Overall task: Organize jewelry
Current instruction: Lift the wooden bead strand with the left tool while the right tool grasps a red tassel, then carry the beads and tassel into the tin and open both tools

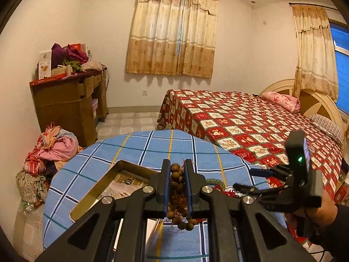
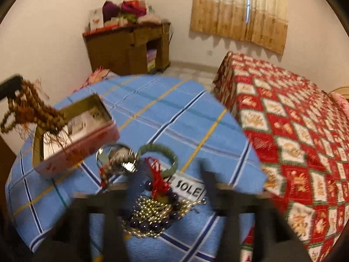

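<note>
Brown wooden bead string (image 1: 177, 193) sits between fingers of our left gripper (image 1: 176, 174), pinched tight, hanging above open tin box (image 1: 91, 198) on blue checked tablecloth (image 1: 139, 150). Our right gripper (image 2: 172, 187) blurred, fingers spread wide, holding nothing, over pile: gold bead chain (image 2: 150, 209), dark purple beads (image 2: 152, 226), green bangle (image 2: 168, 163), silver bracelet (image 2: 122, 159). Red bed (image 1: 250, 122) beside table.

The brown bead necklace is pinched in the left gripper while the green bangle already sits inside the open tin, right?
Not quite. The brown bead necklace is in the left gripper, but the green bangle lies on the blue cloth beside the open tin, as the right wrist view shows.
</note>
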`<state>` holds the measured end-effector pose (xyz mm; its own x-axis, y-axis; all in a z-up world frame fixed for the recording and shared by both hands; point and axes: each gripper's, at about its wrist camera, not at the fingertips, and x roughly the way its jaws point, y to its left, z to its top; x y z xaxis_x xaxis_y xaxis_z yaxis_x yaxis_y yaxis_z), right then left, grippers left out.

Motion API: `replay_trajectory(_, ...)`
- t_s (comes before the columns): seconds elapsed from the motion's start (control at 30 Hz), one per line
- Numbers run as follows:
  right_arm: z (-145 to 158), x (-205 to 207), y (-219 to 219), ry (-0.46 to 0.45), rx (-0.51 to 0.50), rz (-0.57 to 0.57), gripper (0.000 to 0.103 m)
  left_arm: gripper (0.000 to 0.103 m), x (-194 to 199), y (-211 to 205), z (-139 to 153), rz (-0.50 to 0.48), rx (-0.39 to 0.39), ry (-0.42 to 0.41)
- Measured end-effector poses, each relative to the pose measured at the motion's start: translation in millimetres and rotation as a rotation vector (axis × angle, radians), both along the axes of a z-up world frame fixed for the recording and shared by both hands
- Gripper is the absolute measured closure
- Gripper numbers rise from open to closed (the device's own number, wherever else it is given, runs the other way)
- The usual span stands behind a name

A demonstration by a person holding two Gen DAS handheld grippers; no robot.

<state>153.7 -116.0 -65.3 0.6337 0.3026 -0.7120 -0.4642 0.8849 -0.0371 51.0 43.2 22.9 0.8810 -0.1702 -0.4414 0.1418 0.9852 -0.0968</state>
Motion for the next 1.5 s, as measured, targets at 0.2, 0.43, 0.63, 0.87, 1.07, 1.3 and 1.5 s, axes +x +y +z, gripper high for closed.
replay_trajectory(0.2, -32, 9, 13, 0.052, -0.073, 0.030, 0.057, 0.092, 10, 2, -10, 0.000, -0.021, 0.039)
replay_trajectory(0.43, -23, 8, 4, 0.058, -0.018, 0.054, 0.095, 0.092, 7, 7, 1, 0.014, -0.003, 0.016)
replay_trajectory(0.63, 24, -3, 4, -0.034, 0.038, 0.066, 0.096, 0.092, 5, 17, 23, 0.037, 0.013, -0.034)
replay_trajectory(0.87, 53, 0, 22, -0.076, 0.084, 0.115, 0.096, 0.092, 10, 30, 42, 0.076, 0.050, -0.078)
replay_trajectory(1.07, 61, 3, 51, -0.099, 0.110, 0.170, 0.096, 0.092, 20, 44, 36, 0.118, 0.075, -0.065)
replay_trajectory(1.3, 59, 7, 85, -0.109, 0.141, 0.214, 0.096, 0.092, 33, 53, 20, 0.140, 0.089, -0.035)
replay_trajectory(1.5, 51, 11, 111, -0.119, 0.152, 0.237, 0.096, 0.092, 43, 58, 3, 0.140, 0.106, -0.003)
